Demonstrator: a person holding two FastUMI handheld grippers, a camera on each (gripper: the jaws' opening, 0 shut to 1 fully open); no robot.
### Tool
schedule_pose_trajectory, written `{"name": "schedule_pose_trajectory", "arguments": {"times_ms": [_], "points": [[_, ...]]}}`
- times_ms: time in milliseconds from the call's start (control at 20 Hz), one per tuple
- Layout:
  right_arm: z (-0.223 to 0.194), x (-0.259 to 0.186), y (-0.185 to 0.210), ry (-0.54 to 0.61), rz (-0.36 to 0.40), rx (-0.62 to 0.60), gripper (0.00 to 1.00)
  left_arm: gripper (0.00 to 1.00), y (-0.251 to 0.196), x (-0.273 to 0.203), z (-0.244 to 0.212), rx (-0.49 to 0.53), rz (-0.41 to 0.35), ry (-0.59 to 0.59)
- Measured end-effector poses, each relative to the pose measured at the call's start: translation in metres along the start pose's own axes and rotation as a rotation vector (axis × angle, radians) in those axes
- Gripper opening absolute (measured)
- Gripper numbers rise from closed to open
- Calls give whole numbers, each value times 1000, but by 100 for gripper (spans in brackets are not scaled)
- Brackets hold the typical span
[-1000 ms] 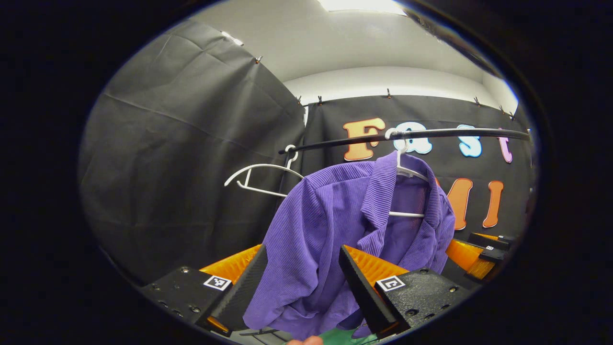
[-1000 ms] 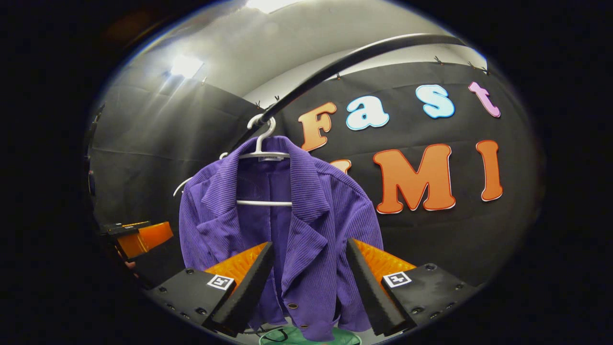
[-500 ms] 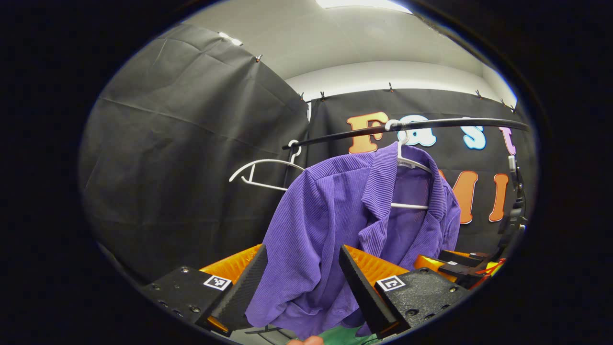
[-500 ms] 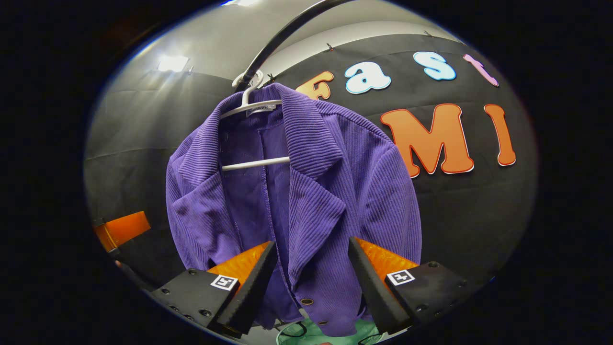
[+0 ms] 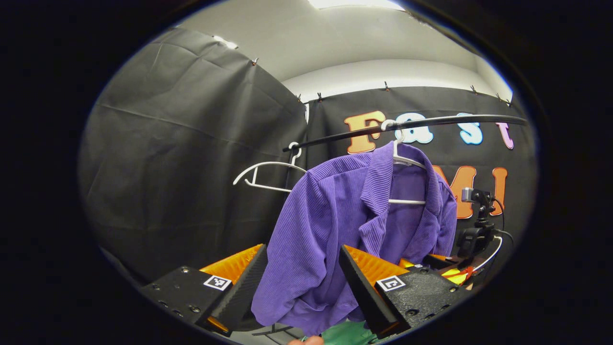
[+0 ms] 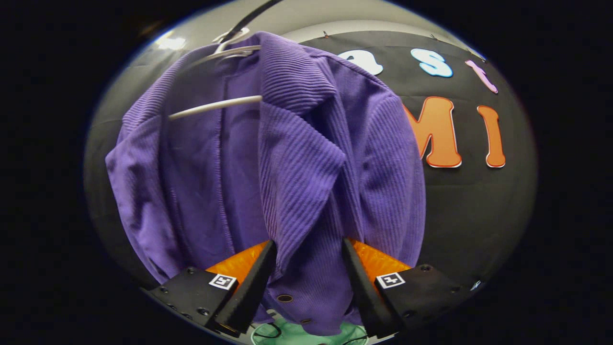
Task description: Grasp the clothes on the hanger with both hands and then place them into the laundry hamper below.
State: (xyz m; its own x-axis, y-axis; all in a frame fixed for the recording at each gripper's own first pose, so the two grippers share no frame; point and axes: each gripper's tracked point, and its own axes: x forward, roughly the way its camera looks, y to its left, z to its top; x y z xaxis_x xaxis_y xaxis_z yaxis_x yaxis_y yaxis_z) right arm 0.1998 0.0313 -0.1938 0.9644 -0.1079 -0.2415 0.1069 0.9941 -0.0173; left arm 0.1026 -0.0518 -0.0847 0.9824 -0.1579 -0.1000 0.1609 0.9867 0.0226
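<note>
— Closer now: the right tongs (image 6: 306,287) have pushed in since a second ago, and the purple jacket (image 6: 287,167) looms large in the right gripper view.

— Clamped on it?

— No. Fingers apart, front panel between them. Left tongs (image 5: 299,287) are spread too, short of the jacket (image 5: 345,225).

— Where is it?

— On the white hanger (image 5: 407,163) on the black rail (image 5: 431,123), above the green hamper (image 6: 306,333).

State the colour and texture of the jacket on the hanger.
Purple ribbed corduroy; the jacket shows best in the right gripper view.
</note>
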Motion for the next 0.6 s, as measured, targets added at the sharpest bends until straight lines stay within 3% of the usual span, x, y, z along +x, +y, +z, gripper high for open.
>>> {"name": "schedule_pose_trajectory", "arguments": {"times_ms": [50, 100, 200, 300, 600], "points": [[3, -3, -10, -5, -2, 28, 89, 95, -2, 1, -1, -4, -10, 0], [7, -7, -18, -15, -1, 62, 70, 95, -5, 4, -2, -7, -18, 1], [20, -18, -37, -40, -1, 111, 50, 92, -14, 12, -7, -19, -42, 9], [34, -37, -61, -79, -35, 111, 16, 95, -27, 17, -15, -37, -80, 31], [71, -84, -79, -143, -16, 19, 9, 92, -78, 29, -40, -83, -214, 84]]}}
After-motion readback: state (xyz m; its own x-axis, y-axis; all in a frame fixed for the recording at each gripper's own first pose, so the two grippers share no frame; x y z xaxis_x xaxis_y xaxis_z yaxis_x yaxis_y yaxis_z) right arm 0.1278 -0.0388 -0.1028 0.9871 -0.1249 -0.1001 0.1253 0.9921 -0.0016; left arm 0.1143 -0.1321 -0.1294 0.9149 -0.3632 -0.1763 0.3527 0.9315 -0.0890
